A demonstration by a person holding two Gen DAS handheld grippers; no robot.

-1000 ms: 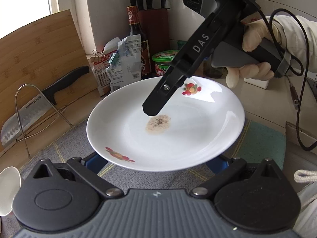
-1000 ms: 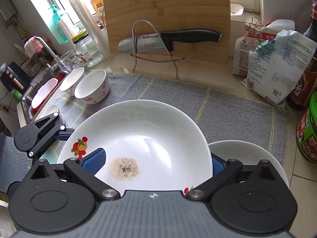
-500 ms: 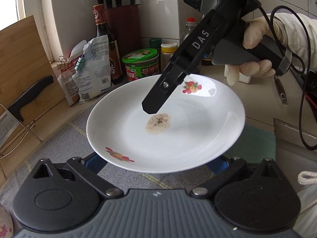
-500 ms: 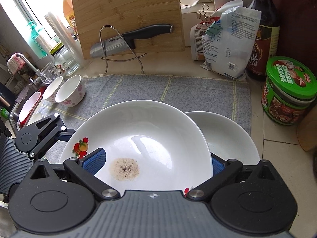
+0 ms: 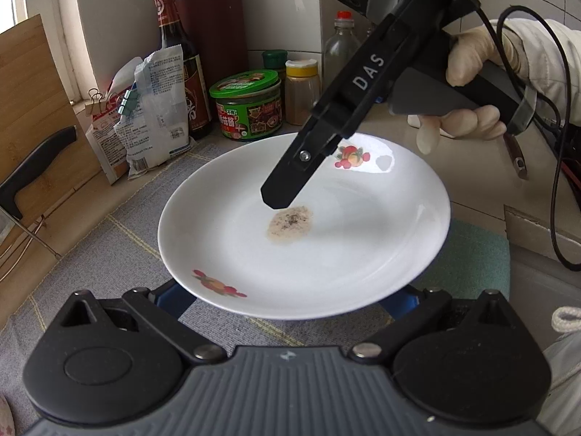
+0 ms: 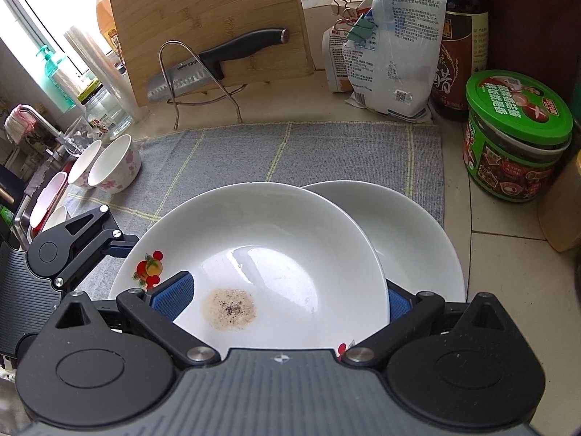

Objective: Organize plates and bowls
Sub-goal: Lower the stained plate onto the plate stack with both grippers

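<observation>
The right gripper (image 6: 279,301) clamps a white fruit-patterned round plate (image 6: 276,239) with a brown stain, above a second white plate (image 6: 417,239) on the grey cloth mat (image 6: 290,149); the left gripper (image 5: 287,298), jaws spread, sits under the rim, grip unclear. A green-lidded jar (image 6: 515,134) and two floral bowls (image 6: 112,167) flank the mat.

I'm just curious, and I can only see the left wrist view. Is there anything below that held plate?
Observer: Yes. The right wrist view shows a second plate lying below the plate, partly hidden by it.
Visitor: Any bowls around?
Observer: Two bowls stand together at the far left edge of the mat.
Visitor: I see only the handle of the knife.
Observer: Its blade rests in a wire rack in front of the board.
</observation>
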